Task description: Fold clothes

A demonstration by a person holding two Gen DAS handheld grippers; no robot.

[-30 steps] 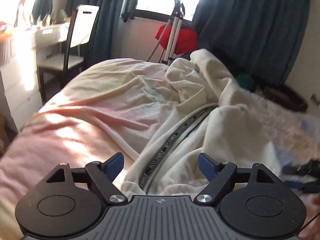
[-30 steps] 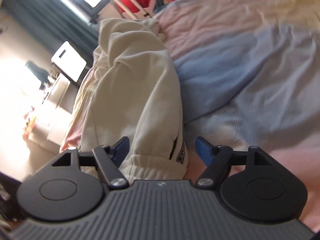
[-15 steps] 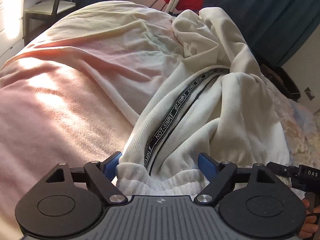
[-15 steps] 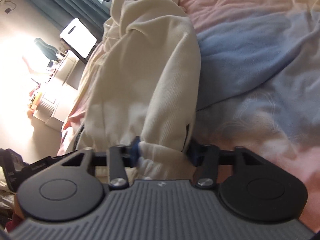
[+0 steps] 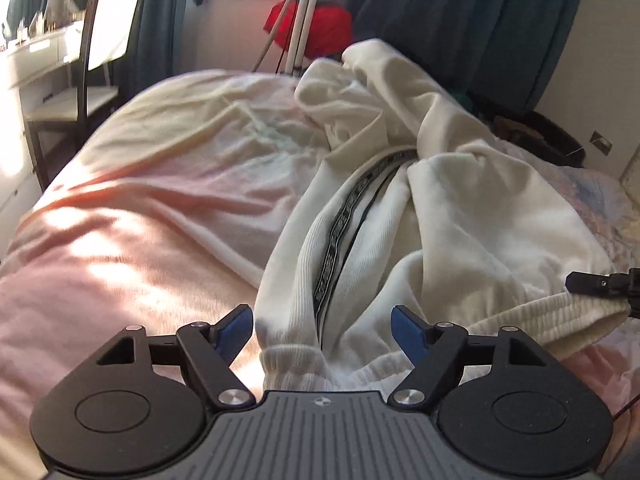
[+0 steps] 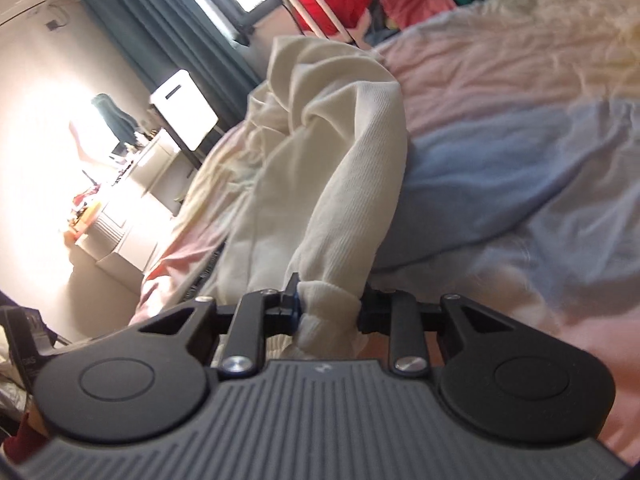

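Note:
Cream sweatpants (image 5: pixel 460 208) with a black lettered side stripe (image 5: pixel 344 220) lie crumpled on the bed. My left gripper (image 5: pixel 322 330) is open, its blue fingers either side of one ribbed leg cuff (image 5: pixel 296 364) without closing on it. My right gripper (image 6: pixel 328 306) is shut on the other ribbed cuff (image 6: pixel 326 312) and holds that leg (image 6: pixel 352 184) slightly lifted. The right gripper's tip shows at the right edge of the left wrist view (image 5: pixel 600 284), on that cuff (image 5: pixel 560 316).
The bed cover is pink and cream (image 5: pixel 140 208) on the left, blue and pink (image 6: pixel 520 184) on the right. A chair (image 5: pixel 100 52) and desk stand left of the bed. A tripod (image 5: pixel 300 20), red cloth (image 5: pixel 320 28) and dark curtains (image 5: pixel 460 20) are behind.
My right gripper closed on the cuff and lifted that leg. My left gripper came up to the other cuff, then tilted up, staying open.

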